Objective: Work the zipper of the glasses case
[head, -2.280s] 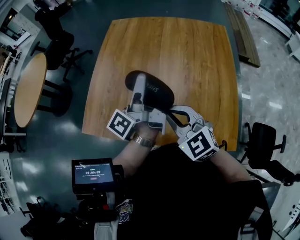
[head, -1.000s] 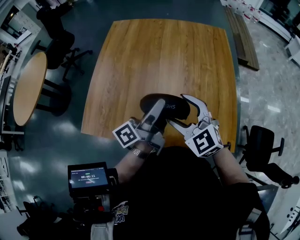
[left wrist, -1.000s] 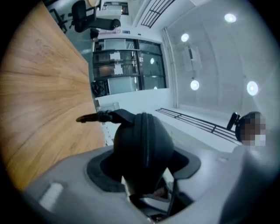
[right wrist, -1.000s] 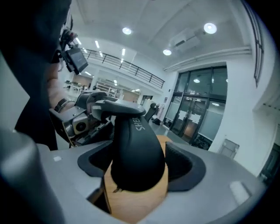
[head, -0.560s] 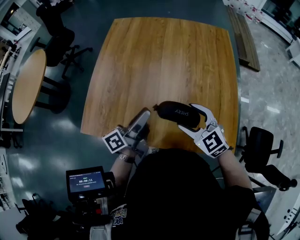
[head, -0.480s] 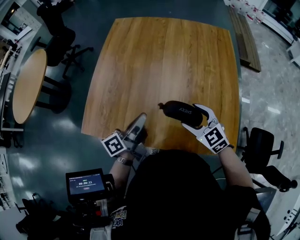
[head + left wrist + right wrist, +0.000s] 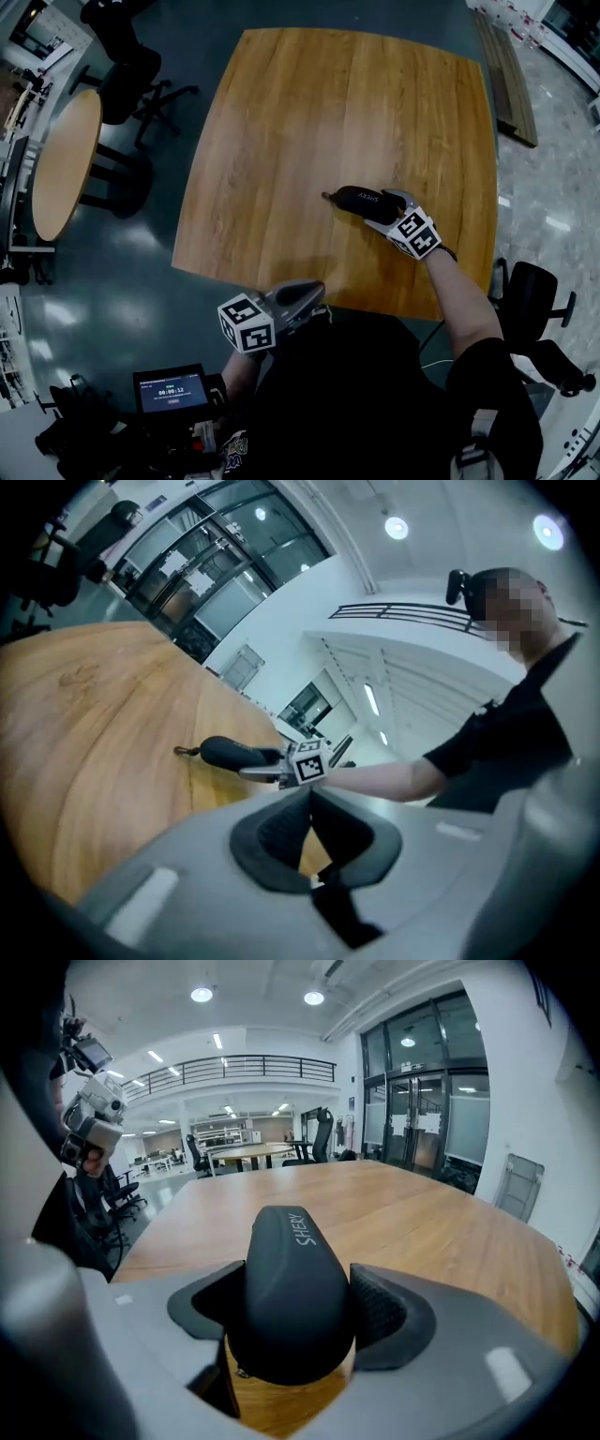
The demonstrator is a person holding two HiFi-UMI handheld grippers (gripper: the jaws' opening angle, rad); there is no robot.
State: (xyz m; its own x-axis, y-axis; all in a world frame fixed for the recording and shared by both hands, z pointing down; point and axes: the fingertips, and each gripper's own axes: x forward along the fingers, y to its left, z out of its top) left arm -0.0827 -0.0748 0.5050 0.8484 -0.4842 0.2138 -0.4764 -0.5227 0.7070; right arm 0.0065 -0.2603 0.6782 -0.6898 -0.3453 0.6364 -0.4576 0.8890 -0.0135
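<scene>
Our right gripper point(image 7: 298, 1274) has its jaws clamped on the near end of the glasses case point(image 7: 286, 1232), one dark pad pressed to each flank; the printed top faces up, and the far end points to 12 o'clock in the right gripper view. In the head view the case sits at about 4 o'clock of the centre of the wooden table point(image 7: 309, 112), lying low, though we cannot tell whether it rests on the wood; a small pull tab point(image 7: 325, 196) sticks out at its 9 o'clock end. Our left gripper point(image 7: 309, 799) has its jaws closed together with nothing between them; it hangs well apart from the case, off the table's near edge at 7 o'clock, beside our body. A round table point(image 7: 61, 164) stands at 9 o'clock.
</scene>
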